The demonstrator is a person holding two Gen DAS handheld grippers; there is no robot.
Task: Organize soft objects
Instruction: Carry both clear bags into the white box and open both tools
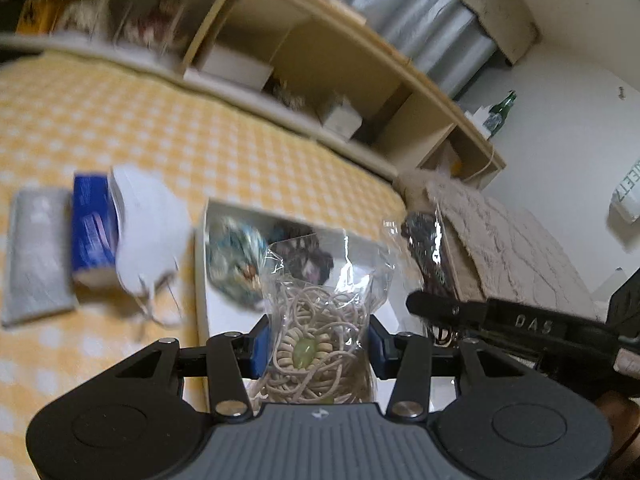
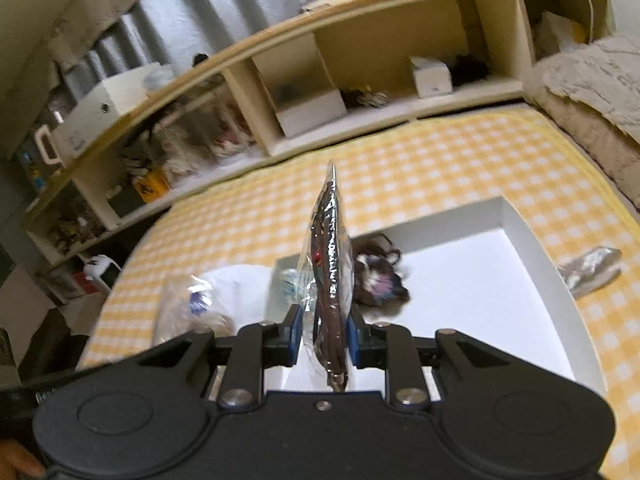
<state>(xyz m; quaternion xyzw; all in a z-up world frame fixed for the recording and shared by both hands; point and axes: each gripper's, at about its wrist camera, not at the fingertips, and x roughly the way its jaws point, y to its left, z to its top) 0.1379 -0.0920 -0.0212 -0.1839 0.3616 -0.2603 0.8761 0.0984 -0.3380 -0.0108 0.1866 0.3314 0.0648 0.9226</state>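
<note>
My left gripper point(image 1: 316, 346) is shut on a clear bag of beige cord with a green bead point(image 1: 316, 328), held above the white tray point(image 1: 202, 280). My right gripper point(image 2: 324, 338) is shut on a clear bag of dark cord point(image 2: 330, 264), held edge-on over the white tray point(image 2: 524, 228). That bag also shows in the left wrist view point(image 1: 426, 248), with the right gripper's arm beside it. In the tray lie a teal patterned soft item point(image 1: 234, 256) and a dark knitted item point(image 2: 378, 280).
The tray sits on a yellow checkered bedspread point(image 1: 180, 148). Left of it lie a white face mask point(image 1: 148, 228), a blue tissue pack point(image 1: 92, 228) and a grey pouch point(image 1: 36, 256). A wooden headboard shelf point(image 2: 360, 64) runs behind. A beige blanket point(image 1: 512, 248) lies right. A silvery packet point(image 2: 592, 268) lies right of the tray.
</note>
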